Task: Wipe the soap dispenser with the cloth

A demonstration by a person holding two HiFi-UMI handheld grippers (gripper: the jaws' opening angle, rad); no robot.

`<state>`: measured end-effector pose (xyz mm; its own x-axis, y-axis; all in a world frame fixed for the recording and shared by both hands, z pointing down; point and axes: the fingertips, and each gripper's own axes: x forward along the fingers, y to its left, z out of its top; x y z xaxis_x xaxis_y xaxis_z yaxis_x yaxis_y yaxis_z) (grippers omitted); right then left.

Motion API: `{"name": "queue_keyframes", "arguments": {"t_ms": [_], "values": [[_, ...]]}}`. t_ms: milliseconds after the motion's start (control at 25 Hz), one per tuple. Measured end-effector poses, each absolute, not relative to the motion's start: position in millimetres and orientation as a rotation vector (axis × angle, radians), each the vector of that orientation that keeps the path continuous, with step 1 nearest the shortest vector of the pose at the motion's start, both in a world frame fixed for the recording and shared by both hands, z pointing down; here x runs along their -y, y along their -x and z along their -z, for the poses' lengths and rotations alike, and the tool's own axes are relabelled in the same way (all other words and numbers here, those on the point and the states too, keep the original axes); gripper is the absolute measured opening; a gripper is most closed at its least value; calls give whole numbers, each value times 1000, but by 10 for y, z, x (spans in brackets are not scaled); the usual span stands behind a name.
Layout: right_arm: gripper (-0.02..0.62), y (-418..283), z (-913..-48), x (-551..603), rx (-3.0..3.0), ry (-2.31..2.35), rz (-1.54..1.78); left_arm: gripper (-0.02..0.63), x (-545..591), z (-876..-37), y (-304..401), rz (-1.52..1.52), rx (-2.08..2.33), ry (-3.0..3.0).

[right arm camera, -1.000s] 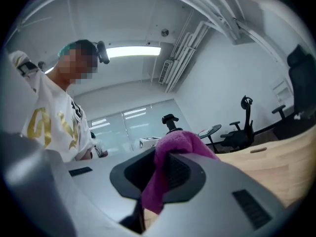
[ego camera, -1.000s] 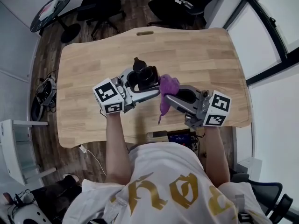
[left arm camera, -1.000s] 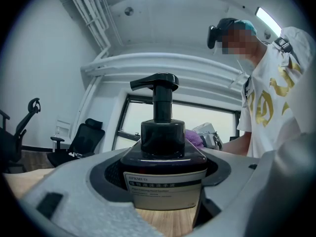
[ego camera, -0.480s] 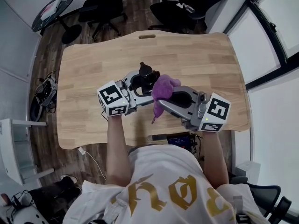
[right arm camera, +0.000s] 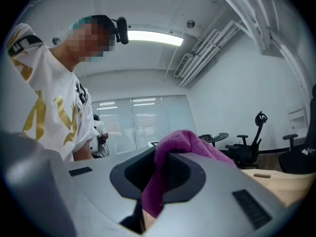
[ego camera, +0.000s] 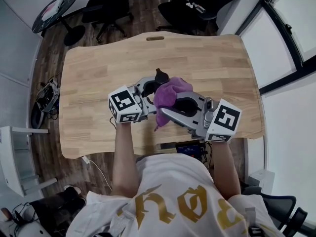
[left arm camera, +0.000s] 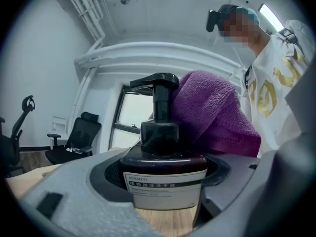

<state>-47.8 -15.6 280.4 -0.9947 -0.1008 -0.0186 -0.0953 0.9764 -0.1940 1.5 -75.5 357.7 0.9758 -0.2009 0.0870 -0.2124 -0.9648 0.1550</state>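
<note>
Clamping the soap dispenser (left arm camera: 164, 174) in my left gripper (ego camera: 148, 89), I hold the purple cloth (ego camera: 167, 95), pinched in my right gripper (right arm camera: 148, 199), against its pump

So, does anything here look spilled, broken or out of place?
Nothing stands out. The left gripper holds the soap dispenser, the right gripper holds the purple cloth at its pump, and no spill or damage shows.
</note>
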Motion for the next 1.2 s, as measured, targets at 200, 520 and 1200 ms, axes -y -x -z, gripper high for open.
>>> {"name": "queue_keyframes", "arguments": {"t_ms": [200,520,1200], "values": [[38,584,-2754,65,-3143,61,249,359,780,-3635,-26,-148,317,-2957],[38,611,-2599,72,-3073,33,287,359,723,-3698,-88,-213,286,-2960],[38,650,-2157,29,-2882,-76,336,359,629,-3899,-344,-359,198,-2966]]}}
